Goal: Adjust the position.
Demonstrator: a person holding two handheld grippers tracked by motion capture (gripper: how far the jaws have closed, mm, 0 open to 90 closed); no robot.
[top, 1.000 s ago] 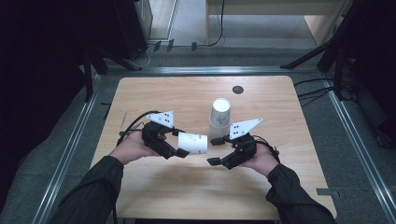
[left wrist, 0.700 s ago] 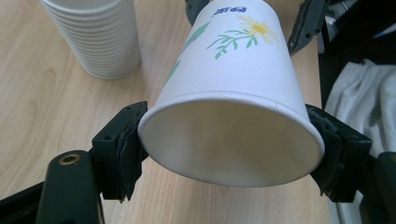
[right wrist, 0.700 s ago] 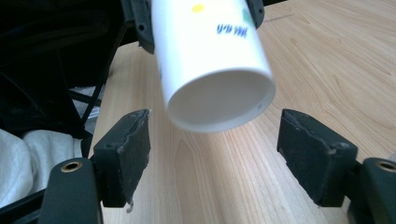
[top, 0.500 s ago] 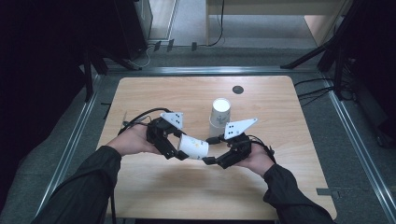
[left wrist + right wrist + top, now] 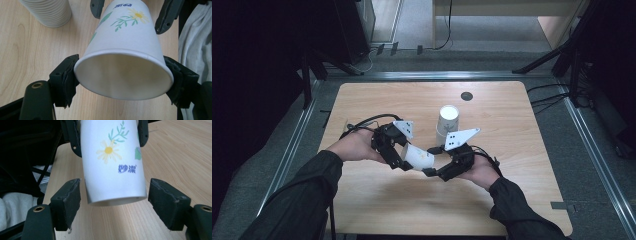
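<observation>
Black two-jaw tongs (image 5: 412, 161), grey dotted triangular plates, black trailing cables, dark long sleeves (image 5: 302, 200)

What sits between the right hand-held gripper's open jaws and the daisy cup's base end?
Nothing visible. The daisy cup, clamped near its rim by the left hand-held gripper, already lies between the right hand-held gripper pads, gaps on both sides.

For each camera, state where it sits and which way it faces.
High view: fixed above the person's side, facing forward and down on the wooden table; both forearms, left gripper and right gripper.
Left gripper view: rides the left gripper, faces the paper cup mouth; jaws clamp its rim.
Right gripper view: rides the right gripper, faces the cup's base; jaws flank it, apart.
Shared: the daisy-print cup in both gripper views; the cup stack in the high and left gripper views.
</observation>
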